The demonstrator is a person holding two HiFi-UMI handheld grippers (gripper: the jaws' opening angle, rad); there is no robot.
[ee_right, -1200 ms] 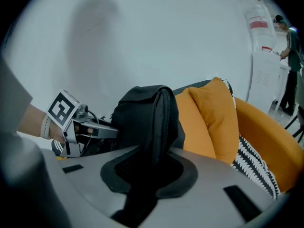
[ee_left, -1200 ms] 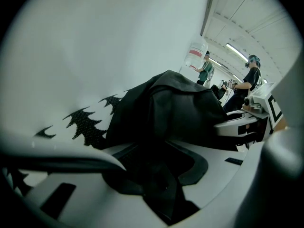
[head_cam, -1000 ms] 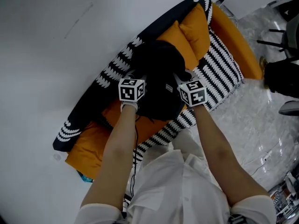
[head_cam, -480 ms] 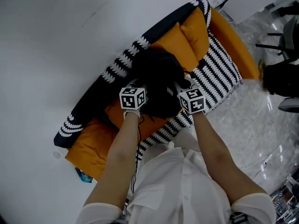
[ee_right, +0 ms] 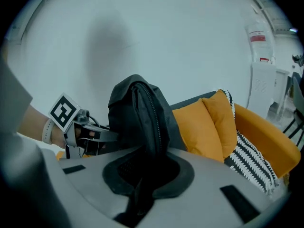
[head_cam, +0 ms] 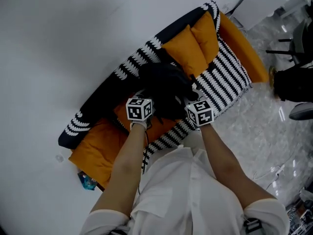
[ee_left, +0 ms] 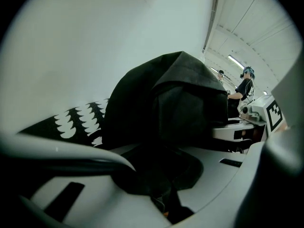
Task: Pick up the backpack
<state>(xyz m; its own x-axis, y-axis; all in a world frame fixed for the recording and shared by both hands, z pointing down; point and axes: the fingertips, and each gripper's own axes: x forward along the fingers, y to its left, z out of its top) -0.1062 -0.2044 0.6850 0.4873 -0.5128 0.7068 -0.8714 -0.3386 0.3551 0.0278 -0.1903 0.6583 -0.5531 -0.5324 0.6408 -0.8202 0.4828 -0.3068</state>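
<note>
The black backpack (head_cam: pixel 166 88) hangs above the orange sofa (head_cam: pixel 238 39), held from both sides. My left gripper (head_cam: pixel 145 99) grips its left side; black fabric (ee_left: pixel 166 103) is pinched between the jaws, which are still closing. On the other side my right gripper (head_cam: pixel 189 101) is shut on the zippered edge of the backpack (ee_right: pixel 140 113), with fabric bunched between its jaws. In the right gripper view the left gripper (ee_right: pixel 90 134) shows beside the bag. The bag's underside is hidden.
A black-and-white striped blanket (head_cam: pixel 226 76) covers the sofa seat, and two orange cushions (head_cam: pixel 190 44) lean on its back. A white wall (head_cam: pixel 58 43) stands behind. A dark chair (head_cam: pixel 293 82) sits on the plastic-covered floor (head_cam: pixel 259 131) at right. A small teal object (head_cam: pixel 88 182) lies by the sofa's end.
Both grippers have risen and drawn back toward the person with the backpack, which has come up off the sofa seat. The left jaws have narrowed on the fabric.
</note>
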